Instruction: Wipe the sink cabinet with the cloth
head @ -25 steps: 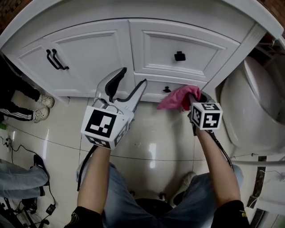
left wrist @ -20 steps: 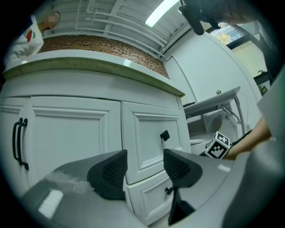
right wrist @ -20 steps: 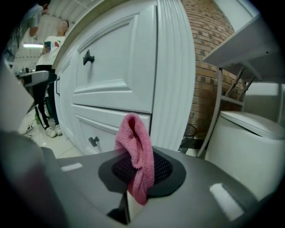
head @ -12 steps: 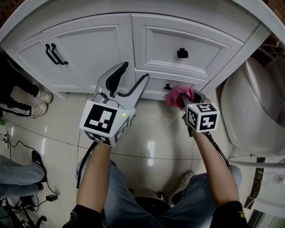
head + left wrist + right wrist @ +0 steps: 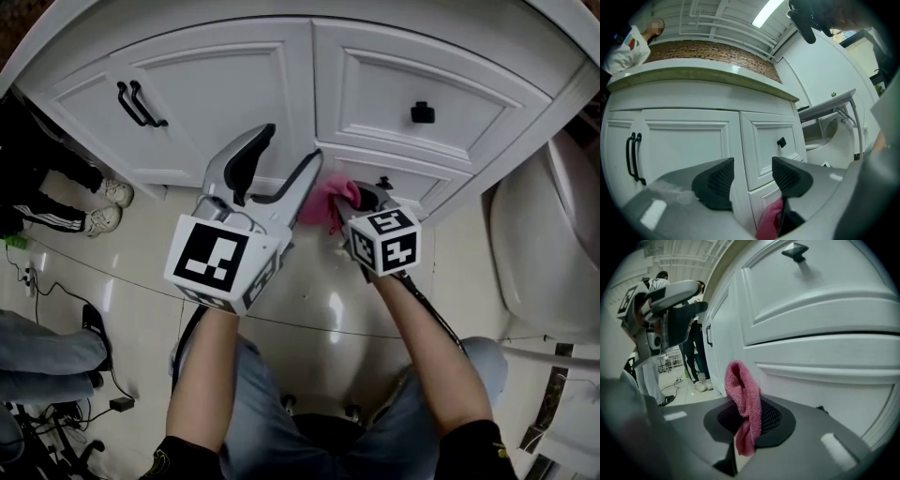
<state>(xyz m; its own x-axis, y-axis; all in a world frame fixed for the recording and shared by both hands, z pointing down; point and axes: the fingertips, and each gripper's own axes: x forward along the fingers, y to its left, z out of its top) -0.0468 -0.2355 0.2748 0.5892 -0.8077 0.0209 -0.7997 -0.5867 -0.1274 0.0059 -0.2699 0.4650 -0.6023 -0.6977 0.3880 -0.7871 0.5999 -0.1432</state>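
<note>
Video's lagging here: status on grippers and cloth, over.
Right gripper shut on pink knitted cloth, by lower drawer of white sink cabinet. Left gripper open, empty, alongside. Nothing blocking the cabinet front.

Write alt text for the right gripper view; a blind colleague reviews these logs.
The right claw is shut on a pink knitted cloth, whose loose end sticks up, close to the white panelled sink cabinet. A small black knob shows higher up on the cabinet.
</note>
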